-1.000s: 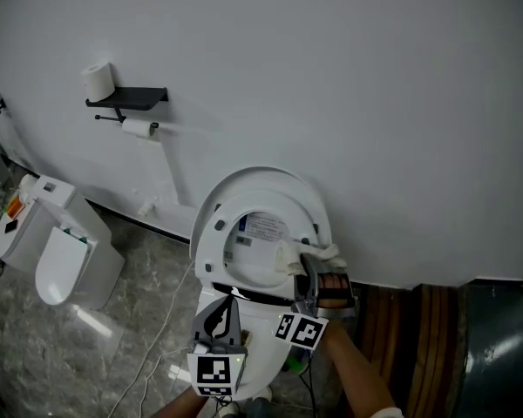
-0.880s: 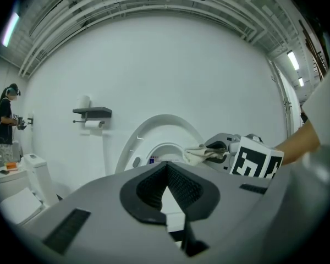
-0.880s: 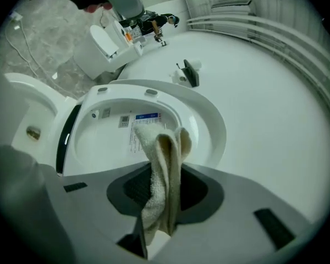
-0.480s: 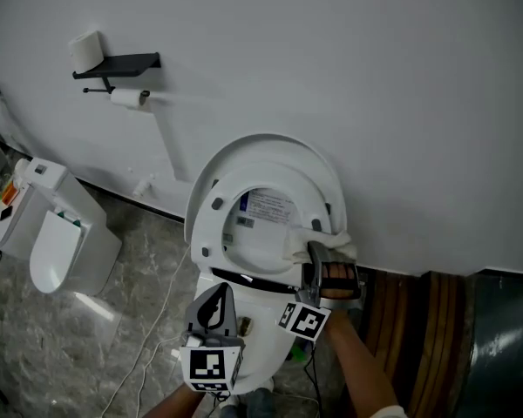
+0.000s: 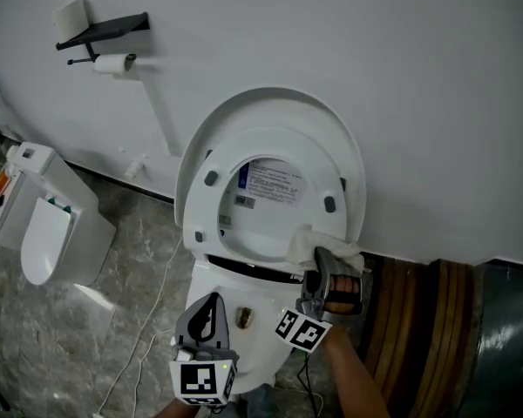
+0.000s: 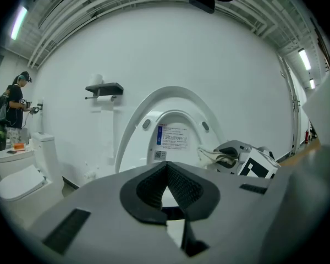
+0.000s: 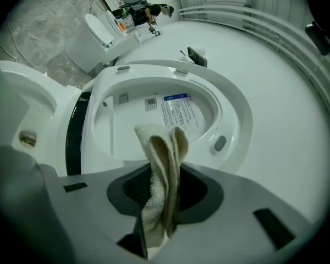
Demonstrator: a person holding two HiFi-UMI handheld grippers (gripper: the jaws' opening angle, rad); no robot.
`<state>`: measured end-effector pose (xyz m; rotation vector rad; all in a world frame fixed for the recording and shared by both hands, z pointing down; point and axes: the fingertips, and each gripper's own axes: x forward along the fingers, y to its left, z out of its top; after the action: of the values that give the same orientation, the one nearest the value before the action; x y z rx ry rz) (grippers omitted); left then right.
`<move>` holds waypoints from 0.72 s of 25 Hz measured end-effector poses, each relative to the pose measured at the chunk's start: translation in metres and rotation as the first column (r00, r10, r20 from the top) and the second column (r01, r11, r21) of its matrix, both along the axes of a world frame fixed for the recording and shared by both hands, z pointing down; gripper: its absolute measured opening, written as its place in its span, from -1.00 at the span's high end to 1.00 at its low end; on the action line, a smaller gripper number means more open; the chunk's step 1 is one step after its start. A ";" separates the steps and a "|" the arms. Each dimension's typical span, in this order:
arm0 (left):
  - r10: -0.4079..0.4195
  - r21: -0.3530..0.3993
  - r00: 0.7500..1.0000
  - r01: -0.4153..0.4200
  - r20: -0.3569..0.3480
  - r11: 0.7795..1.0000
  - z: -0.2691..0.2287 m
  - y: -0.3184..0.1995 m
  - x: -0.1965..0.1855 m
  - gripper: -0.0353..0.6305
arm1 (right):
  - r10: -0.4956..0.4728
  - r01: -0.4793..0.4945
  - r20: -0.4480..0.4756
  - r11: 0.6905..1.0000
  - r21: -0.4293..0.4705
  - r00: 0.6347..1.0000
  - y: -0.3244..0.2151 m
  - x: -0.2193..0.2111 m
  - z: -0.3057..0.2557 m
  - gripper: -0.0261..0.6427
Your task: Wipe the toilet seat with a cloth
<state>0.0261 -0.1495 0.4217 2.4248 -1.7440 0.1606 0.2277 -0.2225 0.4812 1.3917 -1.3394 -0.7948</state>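
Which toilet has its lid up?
The toilet in the middle: its lid stands up against the wall. The left toilet is shut.

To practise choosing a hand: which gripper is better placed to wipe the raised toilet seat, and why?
Right. The right gripper is shut on the cloth, close to the seat. The left gripper is shut, empty and farther back.

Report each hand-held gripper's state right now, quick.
Left hand-held gripper: closed, empty.
Right hand-held gripper: closed, holding the cloth.
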 end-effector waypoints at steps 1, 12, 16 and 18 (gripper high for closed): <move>-0.011 -0.006 1.000 0.011 0.003 1.000 0.004 0.001 -0.005 0.90 | 0.008 -0.009 0.015 1.000 0.000 1.000 0.002 -0.001 0.006 0.64; -0.064 0.016 0.998 0.064 -0.004 0.998 0.015 -0.007 -0.032 0.90 | 0.142 -0.161 0.250 0.985 0.058 0.958 0.016 0.003 0.029 0.64; -0.068 0.022 0.998 0.069 -0.015 0.997 0.013 -0.006 -0.038 0.90 | 0.194 -0.235 0.342 0.969 0.082 0.919 0.020 0.005 0.030 0.64; -0.069 0.023 0.997 0.070 -0.019 0.997 0.014 -0.005 -0.042 0.90 | 0.212 -0.262 0.365 0.961 0.093 0.906 0.021 0.006 0.029 0.64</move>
<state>-0.0155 -0.1541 0.4352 2.3699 -1.8298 0.1105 0.2336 -0.2011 0.5104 1.8367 -1.3639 -0.4961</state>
